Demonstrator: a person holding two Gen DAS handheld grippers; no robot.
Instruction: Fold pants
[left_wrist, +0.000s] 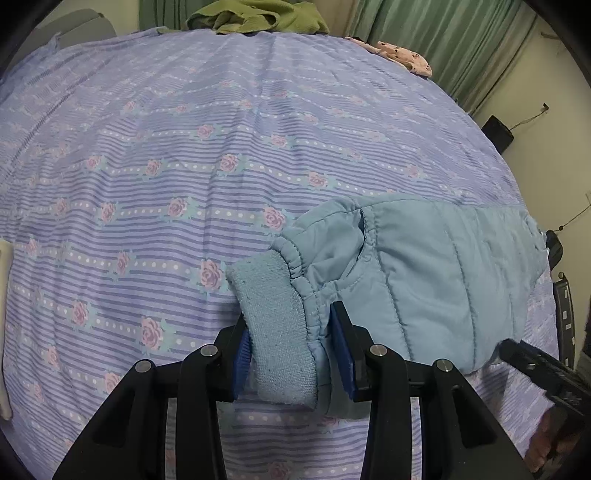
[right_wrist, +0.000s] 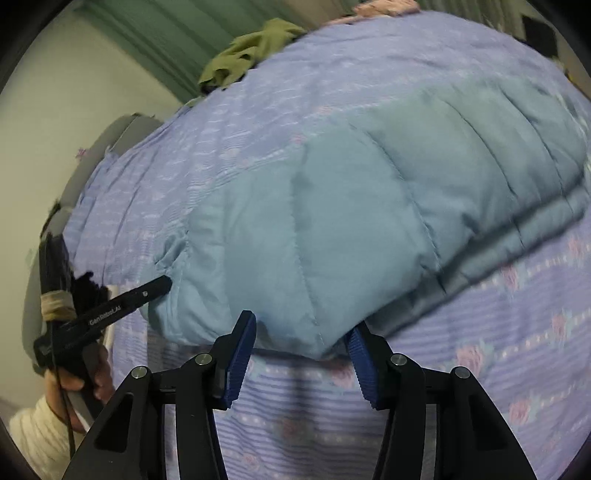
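Observation:
Light blue quilted pants (left_wrist: 436, 273) lie on the bed, and also fill the right wrist view (right_wrist: 369, 206). Their fleece-lined elastic waistband (left_wrist: 277, 332) is turned outward and sits between the blue pads of my left gripper (left_wrist: 291, 354), whose jaws stand apart around it without clearly pinching. My right gripper (right_wrist: 299, 354) is open, its jaws astride the near folded edge of the pants. The left gripper also shows in the right wrist view (right_wrist: 122, 302), its tip at the pants' left edge.
The bed carries a purple striped sheet with roses (left_wrist: 184, 166). A green garment (left_wrist: 258, 16) and a pink patterned cloth (left_wrist: 402, 55) lie at the far edge. Green curtains (left_wrist: 443, 37) hang behind. A black box (left_wrist: 496, 133) sits right.

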